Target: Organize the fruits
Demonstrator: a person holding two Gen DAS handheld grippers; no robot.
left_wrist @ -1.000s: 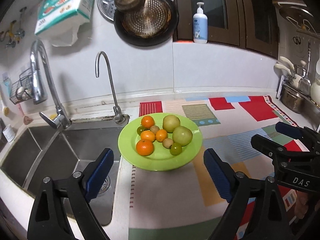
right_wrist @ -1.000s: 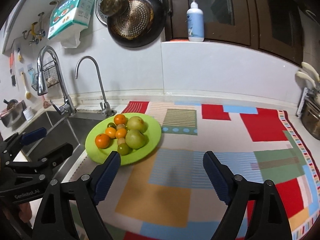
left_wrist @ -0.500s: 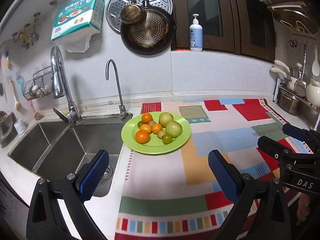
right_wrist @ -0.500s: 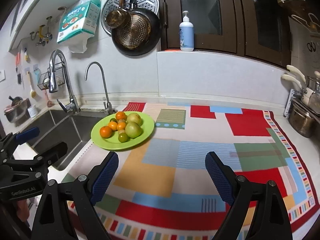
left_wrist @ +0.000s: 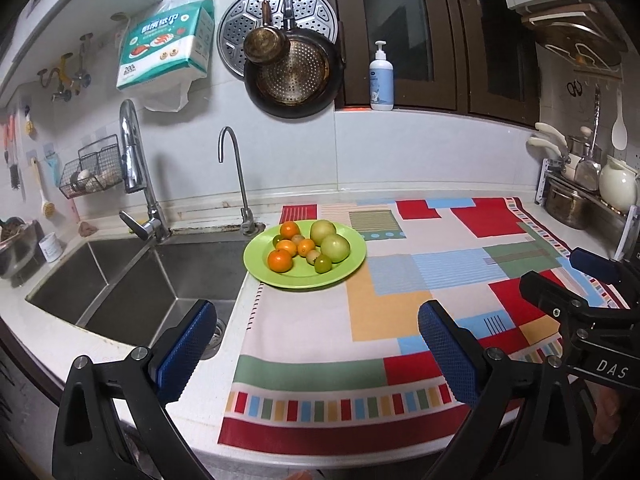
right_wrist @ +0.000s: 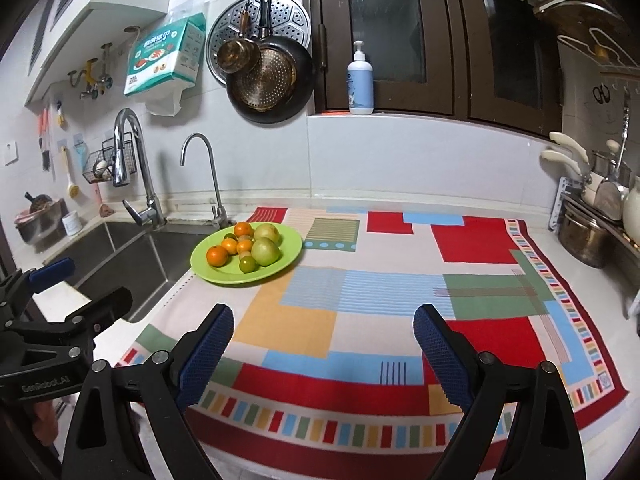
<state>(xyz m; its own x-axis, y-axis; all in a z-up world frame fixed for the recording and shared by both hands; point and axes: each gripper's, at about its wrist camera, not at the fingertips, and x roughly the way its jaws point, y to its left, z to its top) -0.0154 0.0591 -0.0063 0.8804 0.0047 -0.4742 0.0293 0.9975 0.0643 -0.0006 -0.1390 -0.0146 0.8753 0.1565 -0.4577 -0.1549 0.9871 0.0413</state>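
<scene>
A green plate (left_wrist: pixel 352 266) (right_wrist: pixel 286 262) sits at the mat's far left corner beside the sink. On it lie several oranges (left_wrist: pixel 280 260) (right_wrist: pixel 217 256), two large green fruits (left_wrist: pixel 335 247) (right_wrist: pixel 265 251) and small green ones (left_wrist: pixel 323 264). My left gripper (left_wrist: pixel 316 350) is open and empty, well back from the plate near the counter's front edge. My right gripper (right_wrist: pixel 324 346) is open and empty over the mat's front part; it also shows in the left wrist view (left_wrist: pixel 568 276).
A colourful patterned mat (left_wrist: pixel 400 300) (right_wrist: pixel 380 300) covers the counter. A steel sink (left_wrist: pixel 132 280) with two taps (left_wrist: pixel 236 168) lies to the left. Pots and utensils (left_wrist: pixel 576 196) stand on a rack at the right. Pans (left_wrist: pixel 292 68) hang on the wall.
Both grippers have pulled back and up from the plate, so it looks smaller and farther. The fruit has not moved. Both stay open.
</scene>
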